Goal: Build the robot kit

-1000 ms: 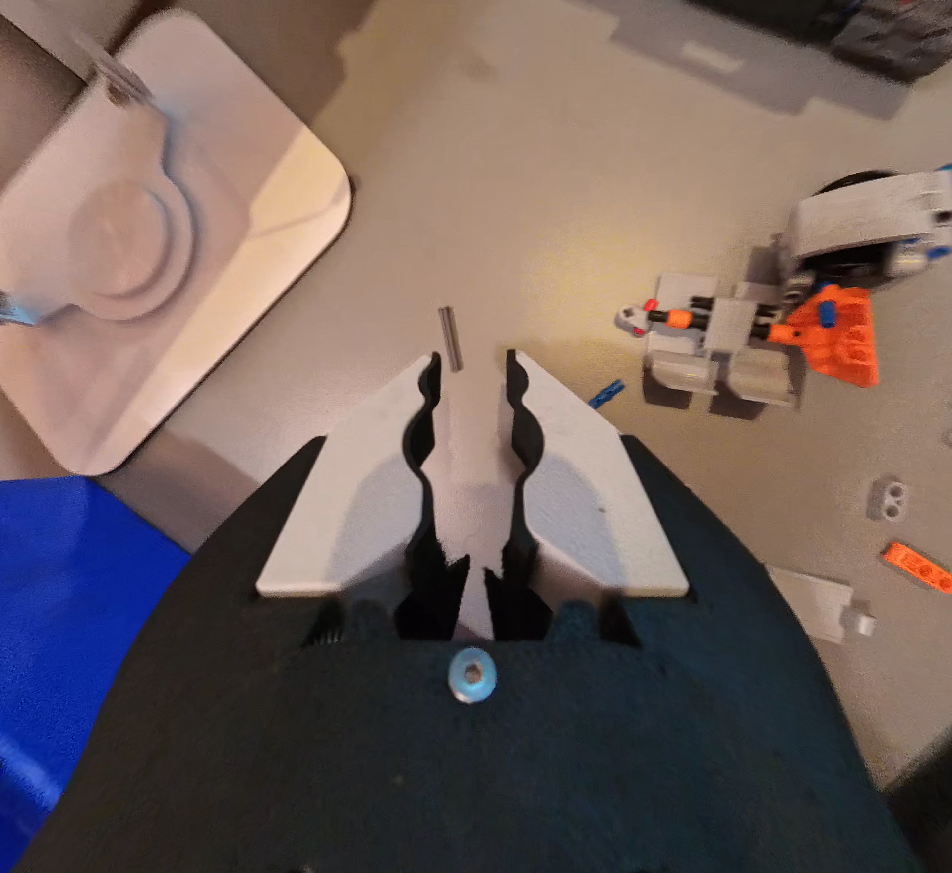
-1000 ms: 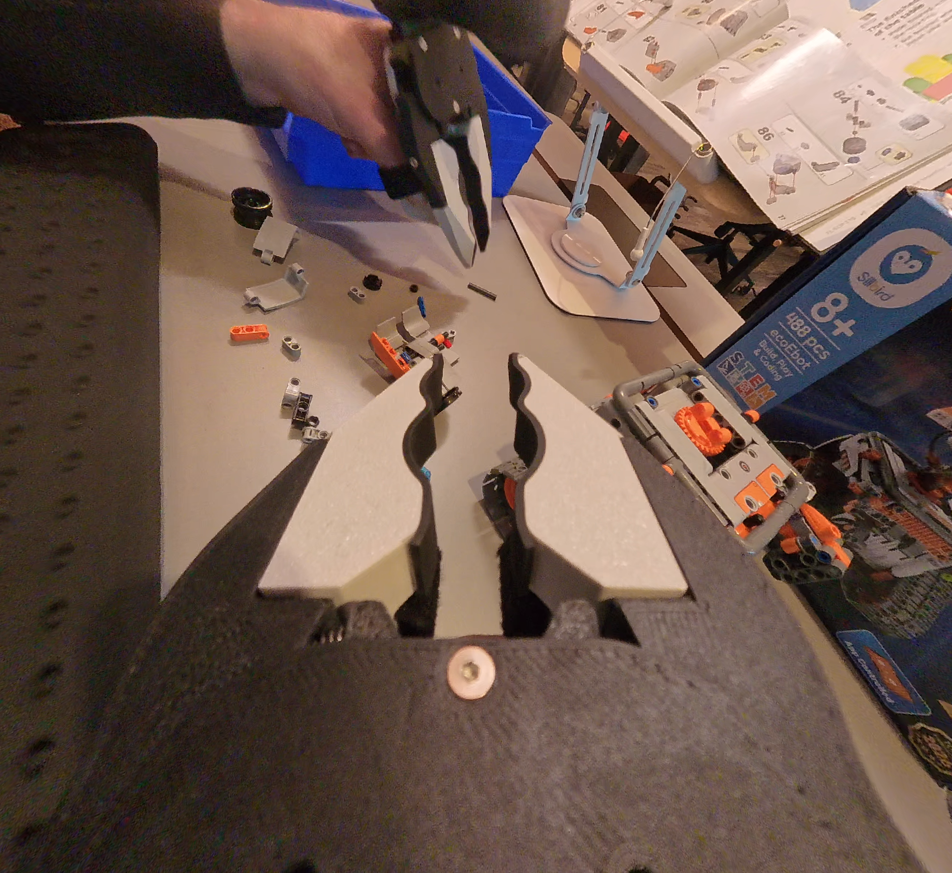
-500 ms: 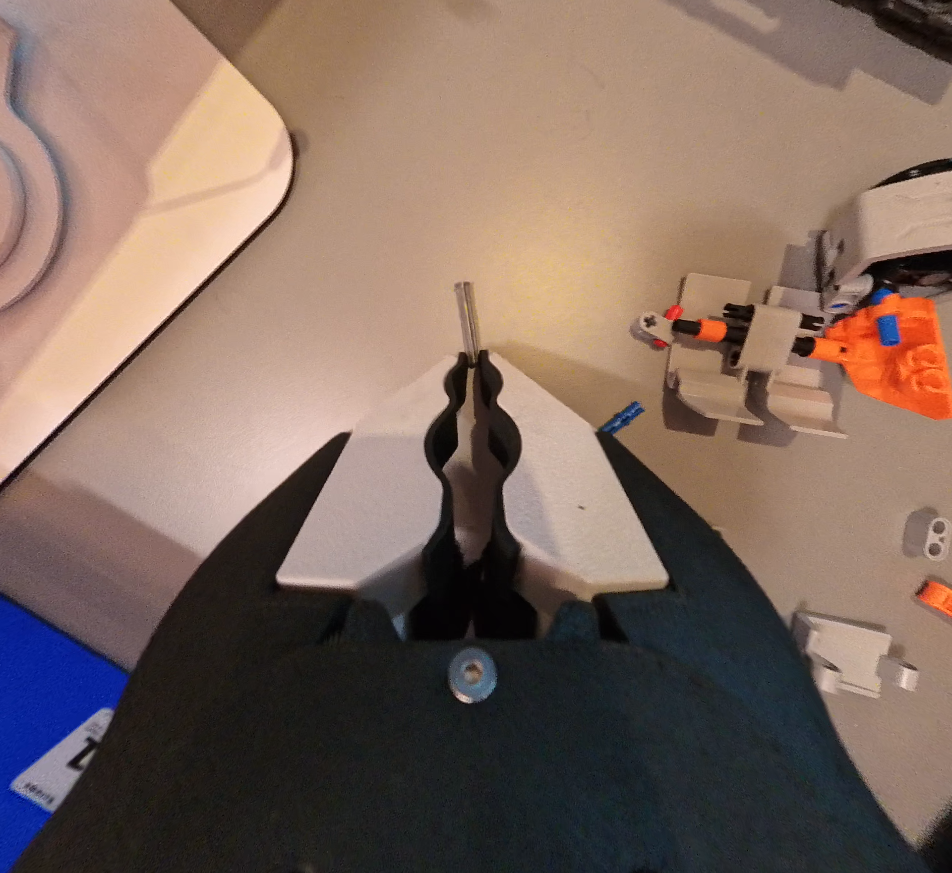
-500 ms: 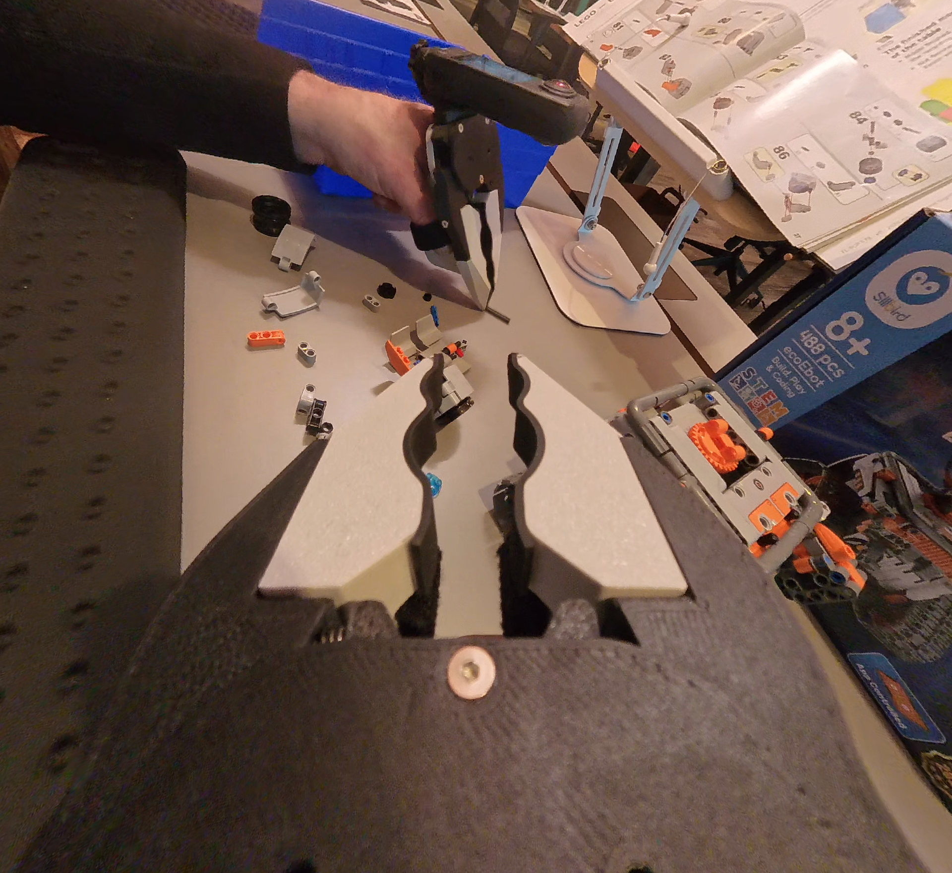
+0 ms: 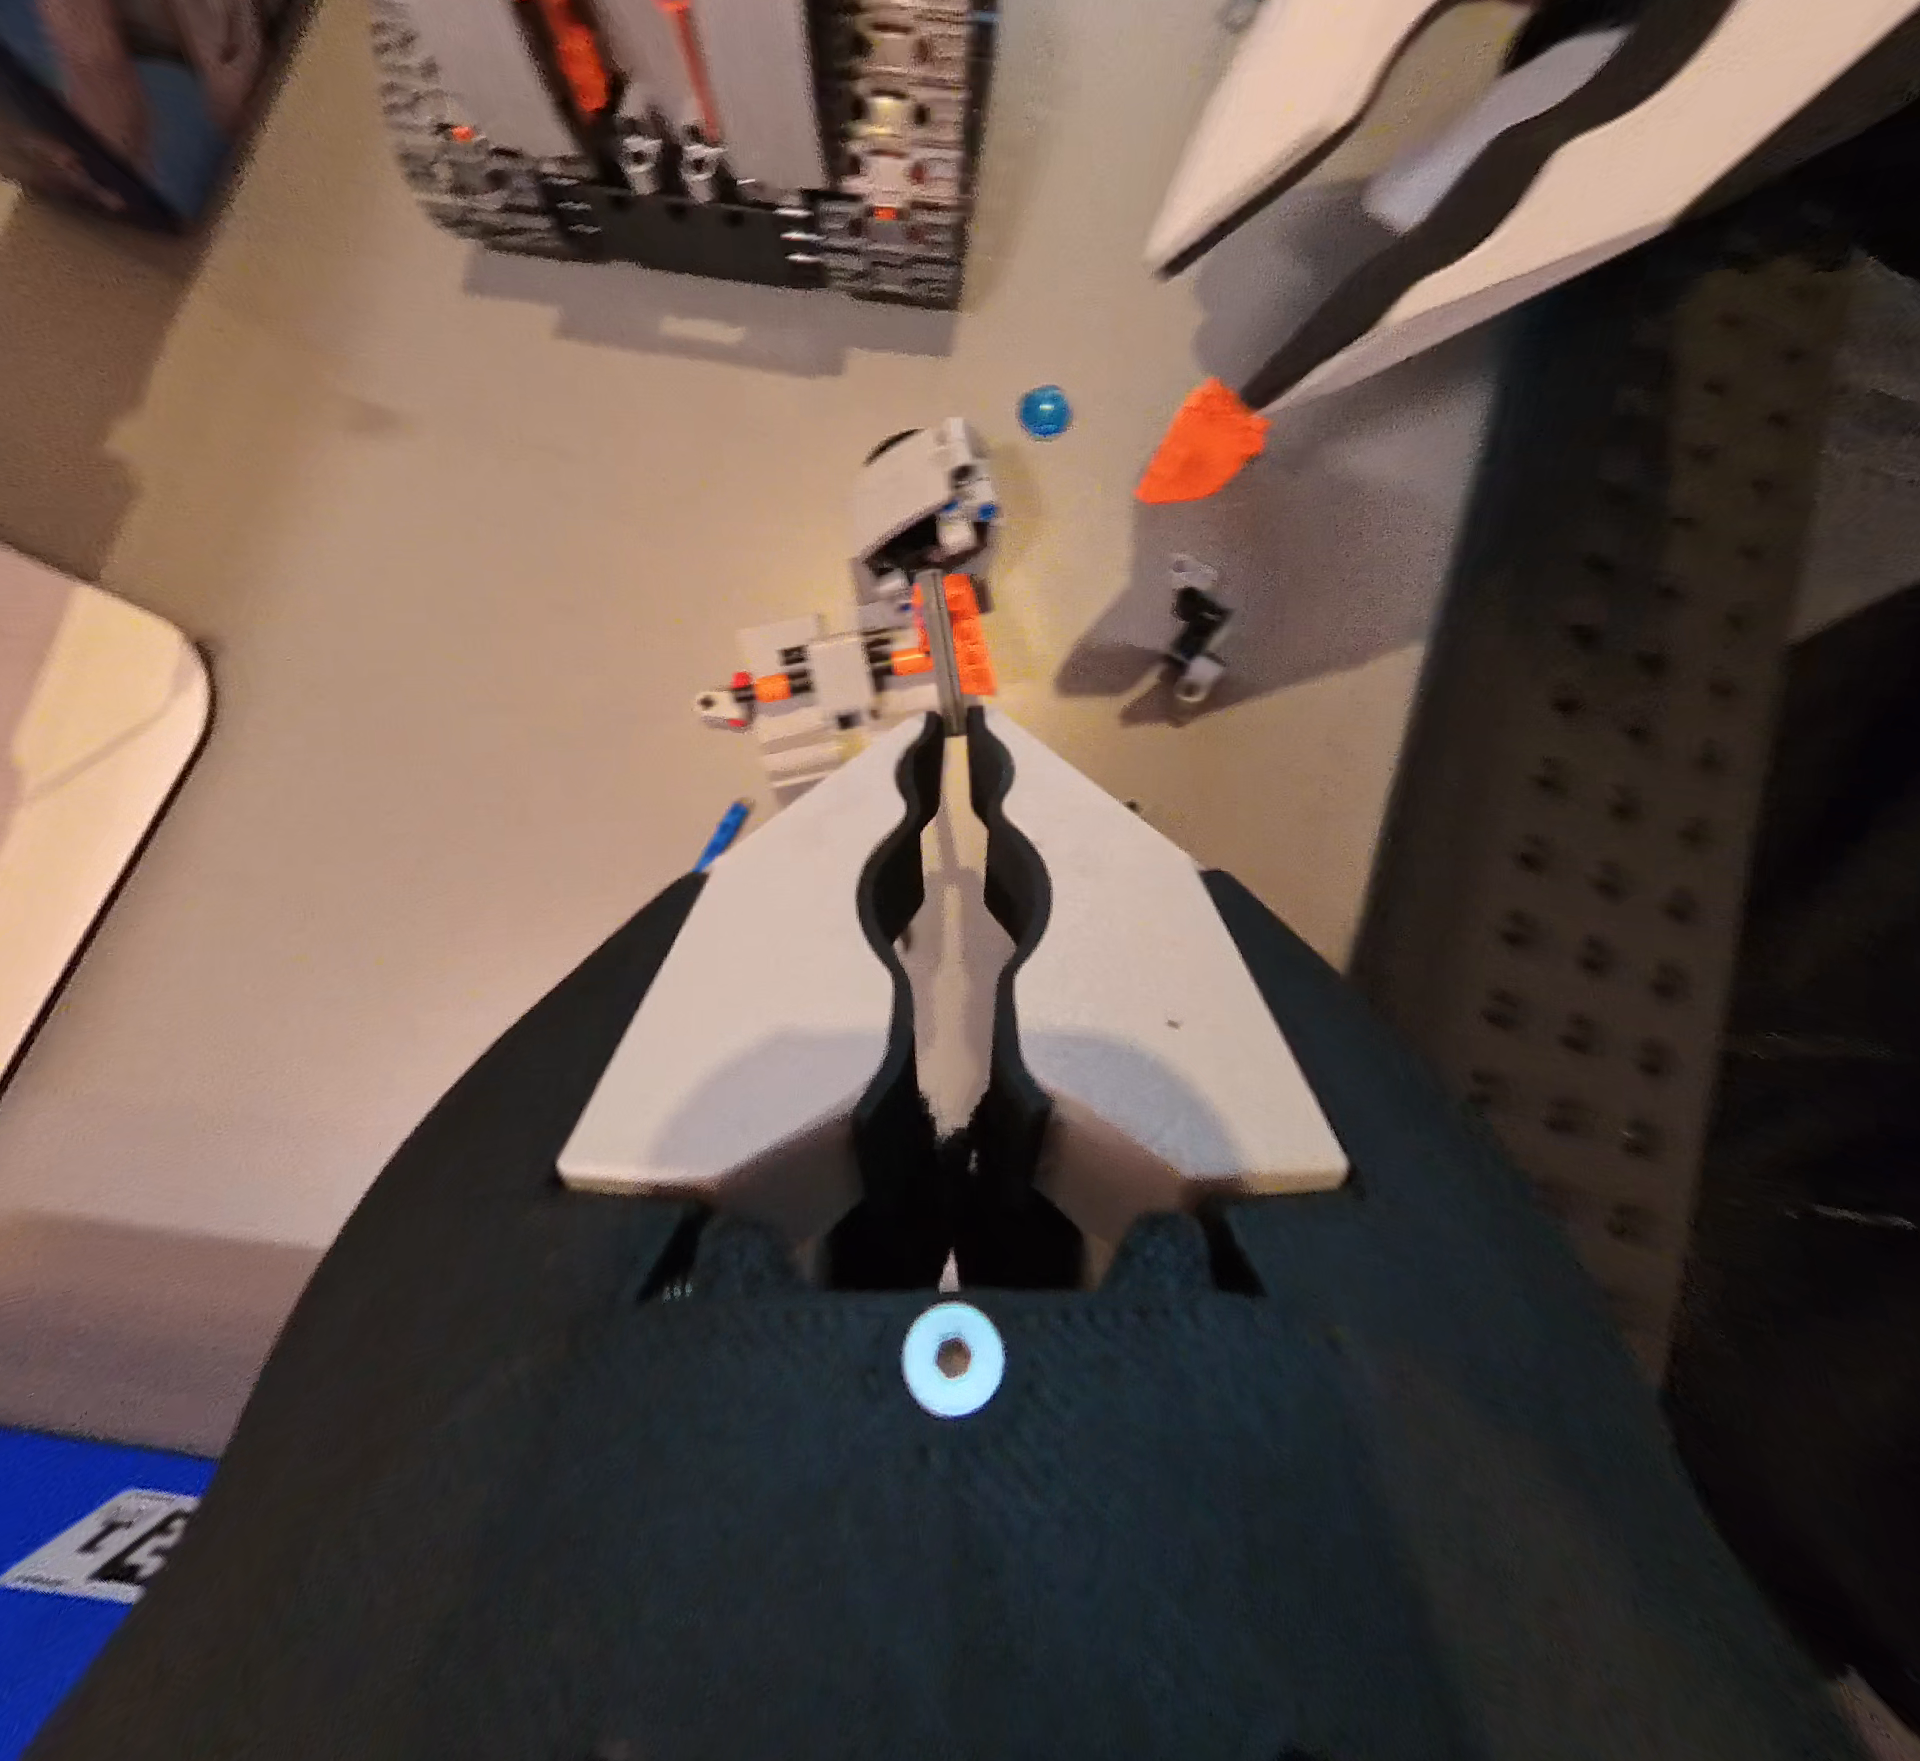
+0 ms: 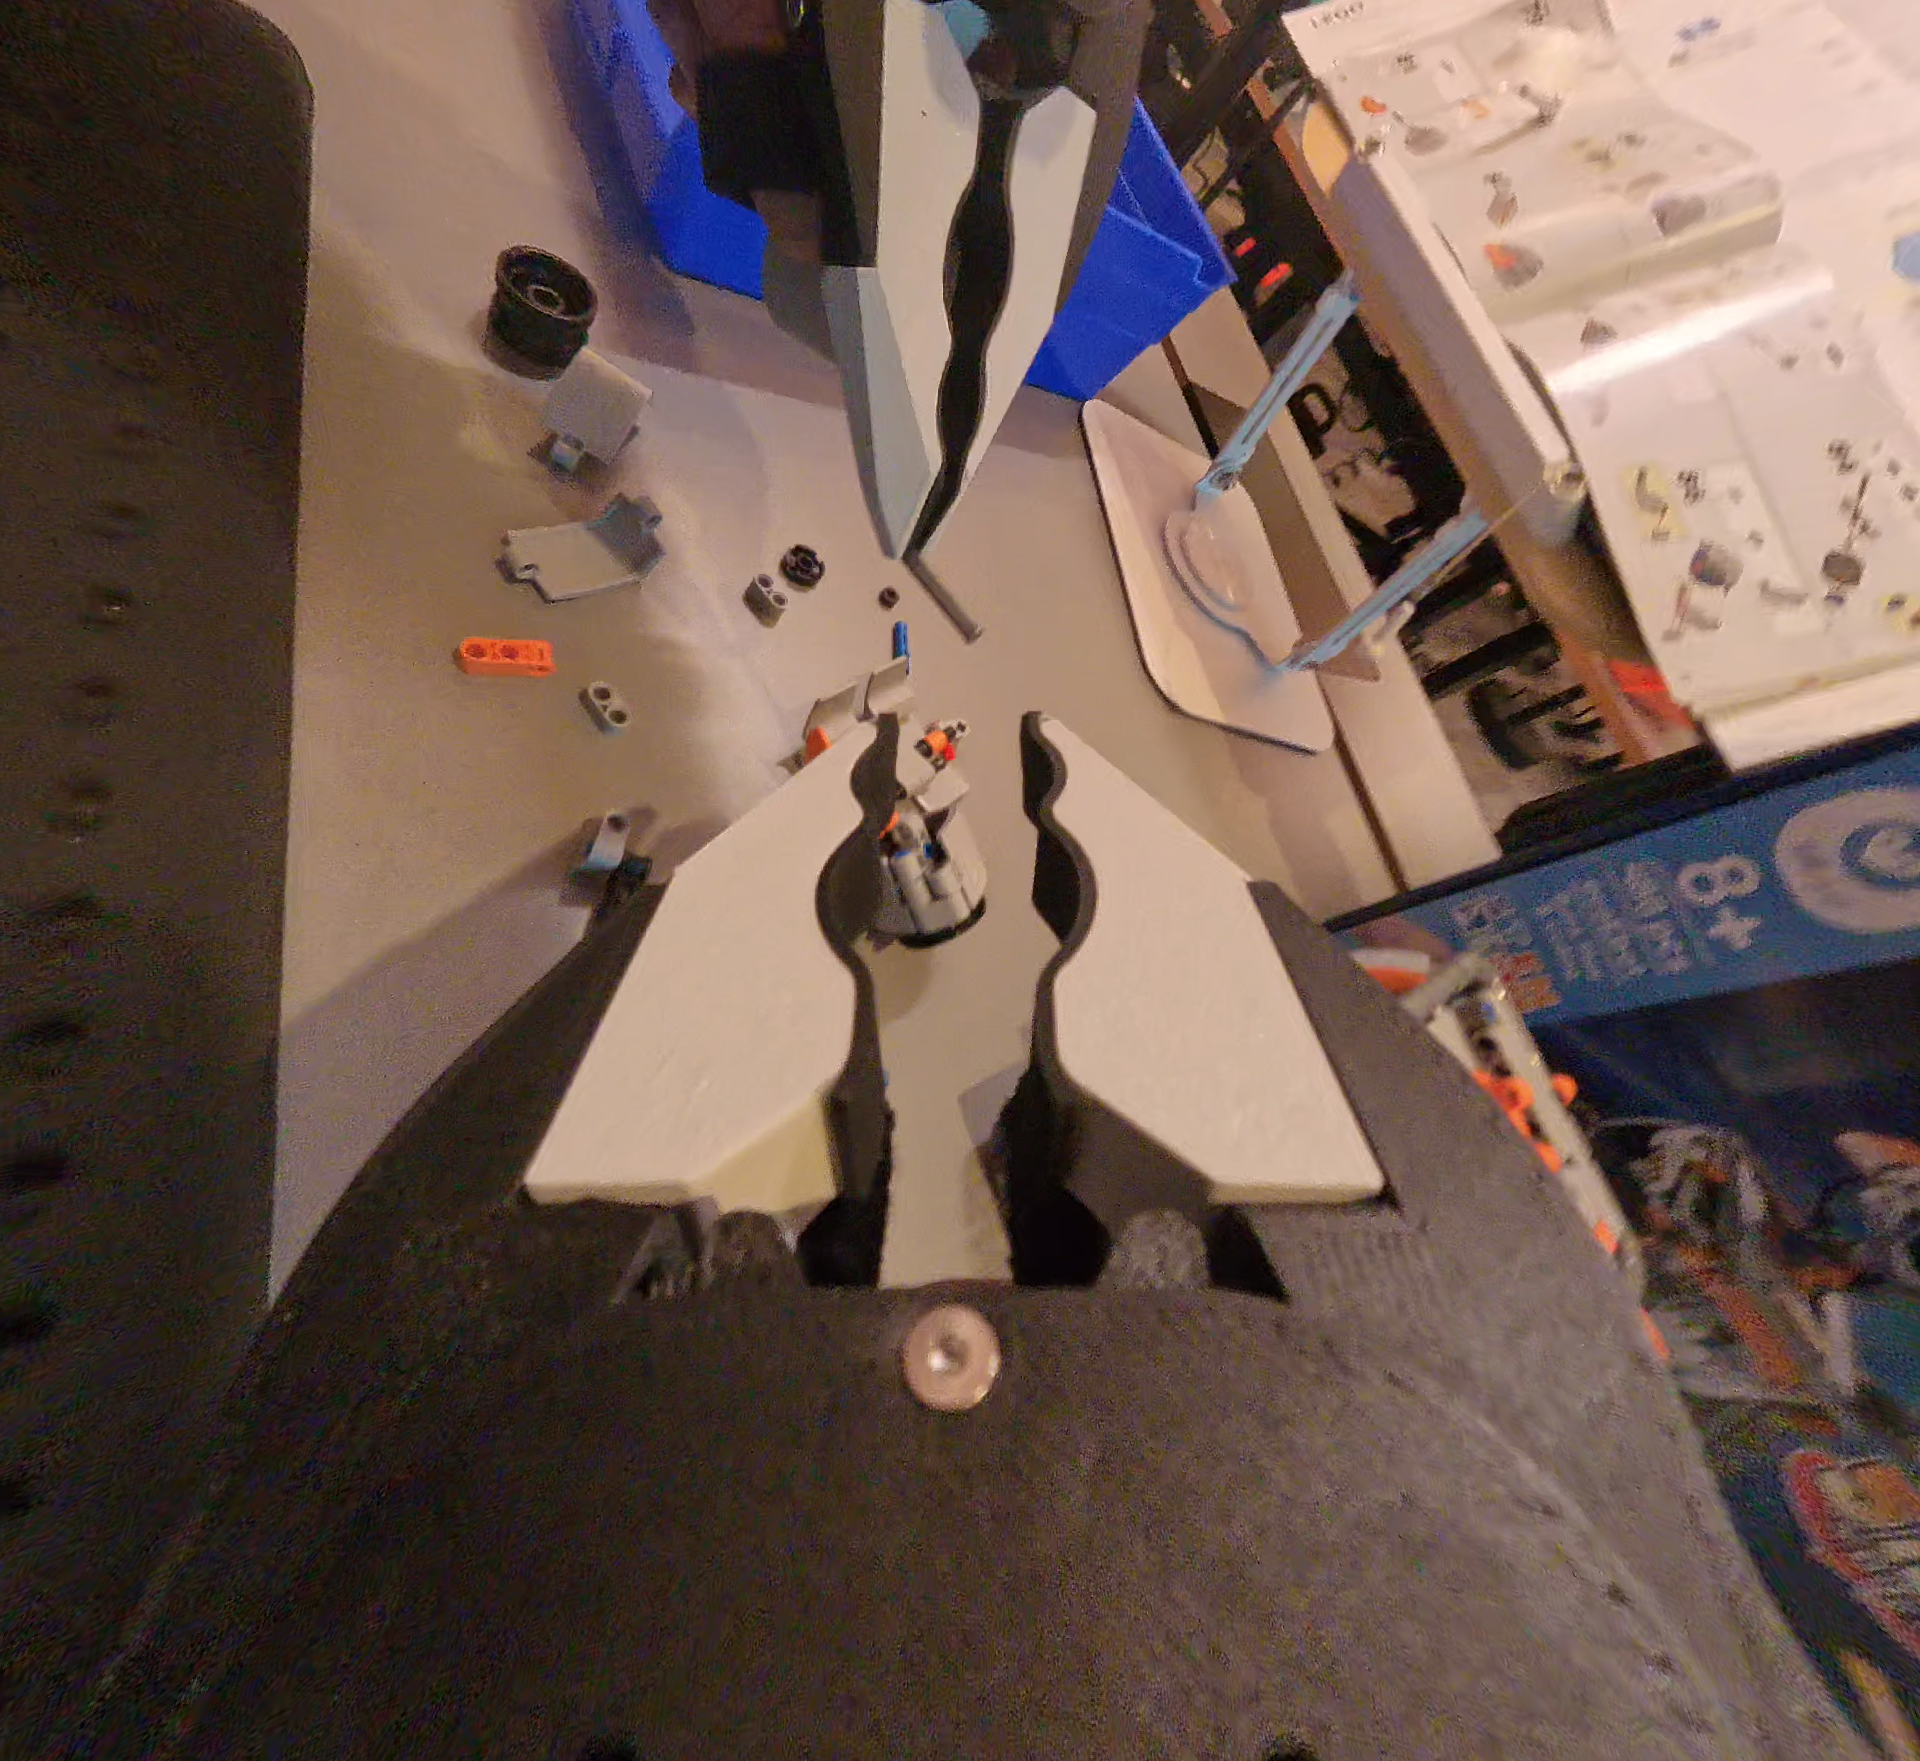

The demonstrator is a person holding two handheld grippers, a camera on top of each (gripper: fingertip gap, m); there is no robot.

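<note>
My left gripper (image 5: 951, 724) is shut on a thin grey axle rod (image 5: 945, 646) that sticks out past its tips, in the air above a small grey-and-orange brick assembly (image 5: 831, 672) on the table. In the right wrist view a hand holds this gripper (image 6: 906, 548) tips-down, with the axle (image 6: 945, 599) slanting from it. My right gripper (image 6: 956, 724) is open, and the assembly (image 6: 930, 870) shows between its fingers below. It also shows in the left wrist view (image 5: 1205, 335) at the upper right, with an orange piece (image 5: 1195, 454) by its tips.
A blue bin (image 6: 1122, 298), a white stand base (image 6: 1174, 568) with an open instruction book (image 6: 1662, 257) and a blue box (image 6: 1662, 880) stand around. A black wheel (image 6: 540, 309), grey panels (image 6: 577, 558) and an orange beam (image 6: 504, 655) lie loose. A large grey-black model (image 5: 675, 49) sits beyond. The tips of one gripper are about 7 cm away from the tips of the other.
My left gripper closed on the axle, lifted it off the table and carried it over to the assembly. My right gripper moved forward and now straddles the assembly.
</note>
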